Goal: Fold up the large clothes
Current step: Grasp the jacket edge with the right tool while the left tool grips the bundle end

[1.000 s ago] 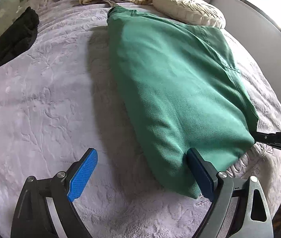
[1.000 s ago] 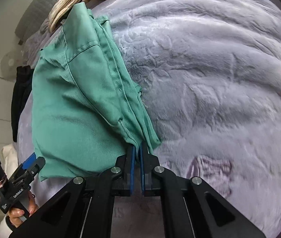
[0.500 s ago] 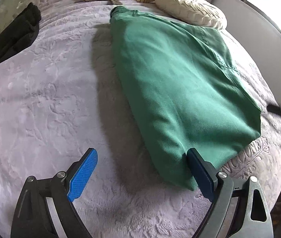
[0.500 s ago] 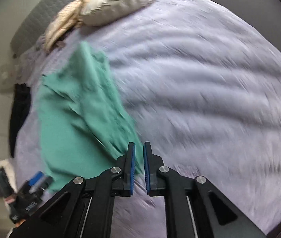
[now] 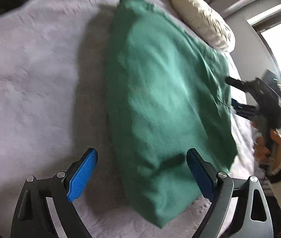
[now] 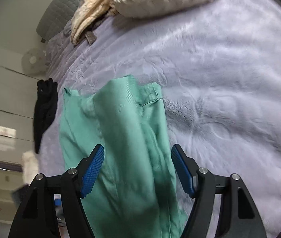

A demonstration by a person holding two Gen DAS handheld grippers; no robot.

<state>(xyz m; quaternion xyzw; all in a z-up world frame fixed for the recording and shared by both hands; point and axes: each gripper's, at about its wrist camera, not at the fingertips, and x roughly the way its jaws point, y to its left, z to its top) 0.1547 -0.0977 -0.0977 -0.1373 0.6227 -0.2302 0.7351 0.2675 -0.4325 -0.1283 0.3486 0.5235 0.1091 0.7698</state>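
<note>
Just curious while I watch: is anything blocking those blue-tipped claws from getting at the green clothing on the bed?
Nothing visible. The green garment lies between the left gripper's open fingers, and the right gripper's opening jaws straddle it.

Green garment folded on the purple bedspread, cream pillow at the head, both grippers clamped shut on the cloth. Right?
Not quite. Neither is clamped: the left gripper stands open and the right gripper is opening, green garment between both but unpinched, per both wrist views. The rest holds.
</note>
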